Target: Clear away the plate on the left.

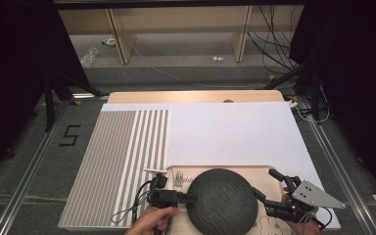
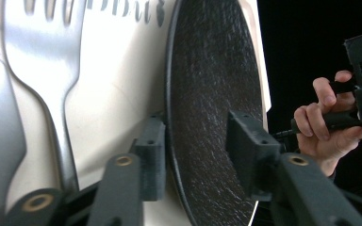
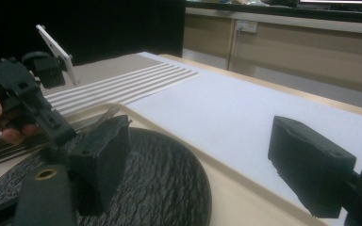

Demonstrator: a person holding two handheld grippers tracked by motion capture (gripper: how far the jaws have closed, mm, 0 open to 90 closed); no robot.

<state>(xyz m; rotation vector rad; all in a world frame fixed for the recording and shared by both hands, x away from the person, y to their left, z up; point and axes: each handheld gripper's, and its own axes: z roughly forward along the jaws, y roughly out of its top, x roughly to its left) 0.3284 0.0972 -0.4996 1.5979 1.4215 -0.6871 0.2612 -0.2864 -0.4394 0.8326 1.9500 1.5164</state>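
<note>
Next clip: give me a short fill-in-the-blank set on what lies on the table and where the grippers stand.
1. The round plate on the tray is ____ in colour.
2. The left gripper has one jaw on either side of the plate's ____.
3. The piece of cutlery lying on the tray beside the plate is a ____.
4. The right gripper has its jaws standing ____, one above the plate and one off to the side of it.

Missing words: black; rim; fork; open

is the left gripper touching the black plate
Apart: in the left gripper view, the left gripper straddles the black plate rim, with gaps beside both pads.
</note>
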